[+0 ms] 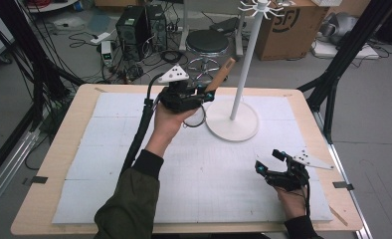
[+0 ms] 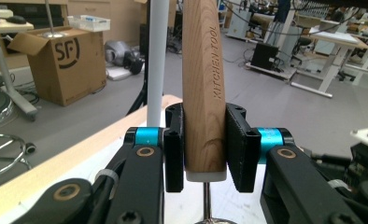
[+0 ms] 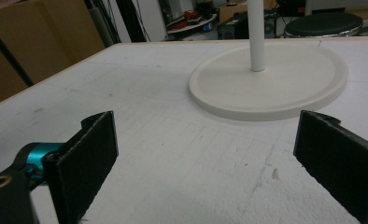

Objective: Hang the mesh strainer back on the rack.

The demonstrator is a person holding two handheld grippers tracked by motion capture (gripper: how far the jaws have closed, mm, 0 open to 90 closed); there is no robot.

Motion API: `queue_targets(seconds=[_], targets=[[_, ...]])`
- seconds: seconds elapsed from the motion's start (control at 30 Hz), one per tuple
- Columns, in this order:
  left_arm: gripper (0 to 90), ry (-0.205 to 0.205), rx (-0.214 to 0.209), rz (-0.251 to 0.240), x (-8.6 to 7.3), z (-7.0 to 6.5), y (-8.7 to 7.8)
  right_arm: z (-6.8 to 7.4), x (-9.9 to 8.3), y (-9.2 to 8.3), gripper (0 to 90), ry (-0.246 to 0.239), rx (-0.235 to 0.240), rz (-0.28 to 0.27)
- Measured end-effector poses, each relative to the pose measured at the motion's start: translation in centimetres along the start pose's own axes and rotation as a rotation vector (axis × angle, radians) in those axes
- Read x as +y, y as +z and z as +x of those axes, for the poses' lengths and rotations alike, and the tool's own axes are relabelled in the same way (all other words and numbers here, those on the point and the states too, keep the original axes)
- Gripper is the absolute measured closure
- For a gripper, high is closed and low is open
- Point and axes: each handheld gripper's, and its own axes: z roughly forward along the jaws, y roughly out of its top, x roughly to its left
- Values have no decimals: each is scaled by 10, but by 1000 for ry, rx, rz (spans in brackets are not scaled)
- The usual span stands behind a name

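Left gripper [image 1: 204,94] clamped on wooden handle [image 2: 203,88] of a whisk, pads on both sides, handle sticking up past the jaws and tilted toward the stand. Wire loop [image 1: 196,118] hangs below the gripper, off the mat. White stand pole [image 1: 246,59] just beside the handle on its right in the high view, round base [image 1: 232,127] below and right of the gripper, hook ring [image 1: 260,7] at the top of the pole. Right gripper [image 1: 269,161] well apart at the near right, low over the white mat [image 1: 109,164], jaws wide, nothing between them, pointing at the base.
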Motion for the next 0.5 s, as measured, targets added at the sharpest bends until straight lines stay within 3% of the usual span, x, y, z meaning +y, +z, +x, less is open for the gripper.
queue_targets(seconds=[0.27, 0.37, 0.5], targets=[[711, -16, -24, -50, 15, 3, 9, -4, 2, 1, 55, 3, 13, -13], [712, -13, -25, -42, 21, 3, 14, -4, 3, 1, 55, -1, 20, -16], [712, 2, -30, -67, 35, 1, 17, -5, 4, 2, 55, 6, 32, -12]])
